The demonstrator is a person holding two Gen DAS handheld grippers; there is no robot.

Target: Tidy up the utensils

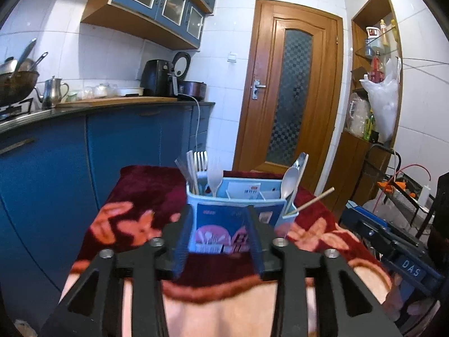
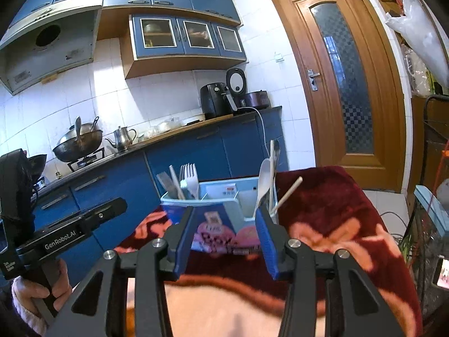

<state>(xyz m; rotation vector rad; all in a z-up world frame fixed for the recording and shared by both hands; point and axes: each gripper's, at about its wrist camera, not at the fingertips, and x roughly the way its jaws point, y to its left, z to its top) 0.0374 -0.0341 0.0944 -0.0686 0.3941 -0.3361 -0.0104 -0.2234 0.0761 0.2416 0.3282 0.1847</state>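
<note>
A light blue utensil holder (image 1: pixel 238 200) (image 2: pixel 221 205) with several compartments stands on a dark red flowered blanket (image 1: pixel 146 193). Its left compartment holds forks (image 1: pixel 200 165) (image 2: pixel 190 175), a white plastic utensil and chopsticks. Its right compartment holds spoons (image 1: pixel 290 178) (image 2: pixel 263 179), and a chopstick (image 1: pixel 317 198) (image 2: pixel 289 192) leans out to the right. My left gripper (image 1: pixel 219 219) is open and empty, its fingers framing the holder's front. My right gripper (image 2: pixel 226 221) is open and empty, just short of the holder. The left gripper's body (image 2: pixel 70 230) shows at the left of the right wrist view.
A blue kitchen counter (image 1: pixel 112 106) runs along the left with a wok (image 1: pixel 16 81), kettle (image 1: pixel 53 91) and air fryer (image 1: pixel 158 77). A wooden door (image 1: pixel 291 90) stands behind. Shelves and a crate of clutter (image 1: pixel 393 196) sit to the right. The blanket's pink edge (image 1: pixel 224 309) lies nearest.
</note>
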